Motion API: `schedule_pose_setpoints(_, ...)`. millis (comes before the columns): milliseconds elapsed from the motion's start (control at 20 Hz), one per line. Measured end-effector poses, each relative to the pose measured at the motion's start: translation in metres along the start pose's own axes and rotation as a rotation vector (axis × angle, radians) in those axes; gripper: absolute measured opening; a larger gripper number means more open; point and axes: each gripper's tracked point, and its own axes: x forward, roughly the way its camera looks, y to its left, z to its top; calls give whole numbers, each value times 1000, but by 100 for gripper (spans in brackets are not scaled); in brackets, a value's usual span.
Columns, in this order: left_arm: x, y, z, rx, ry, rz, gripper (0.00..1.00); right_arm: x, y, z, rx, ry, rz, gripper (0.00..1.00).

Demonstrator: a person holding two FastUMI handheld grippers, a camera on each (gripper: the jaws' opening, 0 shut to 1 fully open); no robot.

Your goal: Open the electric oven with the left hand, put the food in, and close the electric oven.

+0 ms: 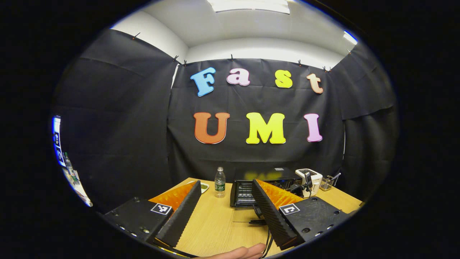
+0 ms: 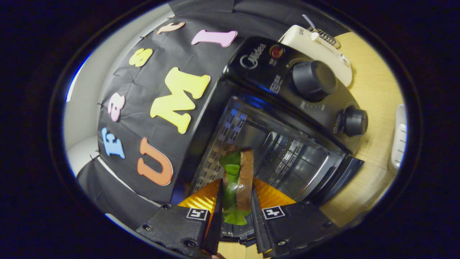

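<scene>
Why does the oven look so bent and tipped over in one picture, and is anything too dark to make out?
Right gripper view: fisheye bends the oven and the camera is rolled; its cavity is dim, the sandwich sharp. Left gripper view: the ceiling light glares, walls curve.

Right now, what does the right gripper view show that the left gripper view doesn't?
Right gripper view: the right tool shut on the sandwich at the open oven's mouth, plus its knobs. Left gripper view: the open left tool, a water bottle, a hand. Both share the oven, wooden table and white appliance.
</scene>
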Motion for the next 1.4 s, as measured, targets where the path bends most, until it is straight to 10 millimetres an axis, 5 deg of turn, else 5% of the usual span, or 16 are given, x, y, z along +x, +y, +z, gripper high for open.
schedule_pose_setpoints(350, 5, 2, -7, 33, 38, -9, 93, 11, -6, -22, -45, 11, -39, 45)
schedule_pose_setpoints(400, 5, 2, -8, 40, 42, -10, 93, 12, -7, -23, -42, 12, -40, 37)
schedule_pose_setpoints(450, 6, 1, -9, 46, 45, -11, 93, 12, -8, -24, -37, 13, -44, 47)
schedule_pose_setpoints(500, 8, 2, -11, 49, 53, -10, 93, 11, -9, -24, -34, 9, -44, 37)
schedule_pose_setpoints(600, 9, 4, -16, 56, 68, -6, 93, 10, -8, -28, -82, 28, -53, 36)
schedule_pose_setpoints(700, 12, 9, -19, 58, 82, 14, 93, 10, -9, -31, -200, 47, -87, 54)
schedule_pose_setpoints(850, 15, 10, -26, 48, 105, 26, 93, 10, -3, -36, -401, 96, -114, 53)
schedule_pose_setpoints(1000, 18, 8, -34, 29, 139, 19, 94, 10, -9, -48, -586, 193, -156, 89)
schedule_pose_setpoints(1050, 17, 7, -35, 19, 147, 12, 94, 9, -10, -49, -653, 217, -168, 80)
schedule_pose_setpoints(1100, 19, 4, -37, 6, 153, 2, 94, 9, -12, -50, -712, 233, -173, 100)
schedule_pose_setpoints(1400, 17, 8, -36, 14, 158, -1, 93, -1, -17, -60, -859, 391, -211, 100)
